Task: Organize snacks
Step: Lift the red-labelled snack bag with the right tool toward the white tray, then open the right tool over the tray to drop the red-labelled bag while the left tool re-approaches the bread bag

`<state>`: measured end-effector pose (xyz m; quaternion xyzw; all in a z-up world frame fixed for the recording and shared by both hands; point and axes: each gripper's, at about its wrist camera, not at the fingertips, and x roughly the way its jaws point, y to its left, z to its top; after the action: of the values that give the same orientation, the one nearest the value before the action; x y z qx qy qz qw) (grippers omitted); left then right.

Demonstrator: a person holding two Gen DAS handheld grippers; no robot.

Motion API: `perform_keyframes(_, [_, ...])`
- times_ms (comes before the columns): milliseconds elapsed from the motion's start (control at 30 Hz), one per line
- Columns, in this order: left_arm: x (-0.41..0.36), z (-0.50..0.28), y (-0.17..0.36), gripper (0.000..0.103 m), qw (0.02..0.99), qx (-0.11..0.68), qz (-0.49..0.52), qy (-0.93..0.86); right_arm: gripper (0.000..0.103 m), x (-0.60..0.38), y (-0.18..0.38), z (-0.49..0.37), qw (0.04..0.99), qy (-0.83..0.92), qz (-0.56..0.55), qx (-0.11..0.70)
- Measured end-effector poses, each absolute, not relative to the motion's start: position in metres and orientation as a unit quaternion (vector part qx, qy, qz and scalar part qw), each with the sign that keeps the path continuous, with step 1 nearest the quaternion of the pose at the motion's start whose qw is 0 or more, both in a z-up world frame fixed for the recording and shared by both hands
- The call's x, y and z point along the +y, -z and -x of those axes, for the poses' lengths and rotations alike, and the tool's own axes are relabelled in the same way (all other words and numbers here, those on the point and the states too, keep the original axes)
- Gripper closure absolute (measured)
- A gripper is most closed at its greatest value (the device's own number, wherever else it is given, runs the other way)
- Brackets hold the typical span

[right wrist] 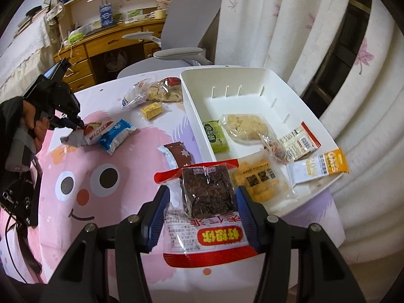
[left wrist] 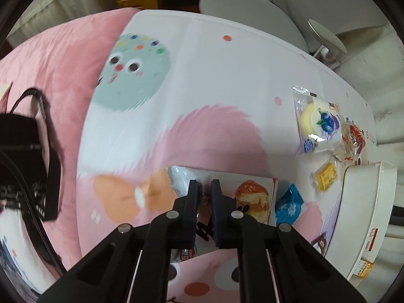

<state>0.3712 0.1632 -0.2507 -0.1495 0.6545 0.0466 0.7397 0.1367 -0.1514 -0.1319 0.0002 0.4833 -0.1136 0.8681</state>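
White plastic bin [right wrist: 257, 96] at bench [right wrist: 141, 151] edge: about six packets inside. Left tongs [left wrist: 204, 185] pinched shut on white pastry-print packet [left wrist: 252, 194], lifted at one end. Right tongs [right wrist: 202, 202] half open, clamped on red-edged dark cake packet [right wrist: 204, 202], held short of bin. Some five packets outstanding on bench, including blue wrapper [right wrist: 116, 136].
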Motion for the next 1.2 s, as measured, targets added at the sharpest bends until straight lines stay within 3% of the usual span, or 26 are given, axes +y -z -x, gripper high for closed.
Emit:
perform_keyframes(133, [0.165,-0.348,0.240,0.103,0.738,0.652,0.163,-0.061,0.050,-0.165,0.124,-0.138,0.873,0.090,0.009,0.479])
perform_keyframes(667, [0.156,-0.276,0.212,0.098,0.729,0.631,0.244,-0.106,0.049,-0.243,0.112,-0.159,0.871,0.018,0.016,0.490])
perform_keyframes(1067, [0.131,-0.245,0.206,0.066,0.720,0.617,0.282,-0.148,0.040,-0.292,0.128,-0.191,0.845,-0.035,-0.044,0.532])
perform_keyframes(1133, [0.128,-0.243,0.205,0.051,0.719,0.616,0.284,-0.153,0.040,-0.294,0.130,-0.194,0.843,-0.044,-0.046,0.534])
perform_keyframes(1200, [0.126,-0.241,0.202,0.044,0.720,0.614,0.281,-0.160,0.040,-0.294,0.130,-0.196,0.841,-0.054,-0.048,0.536])
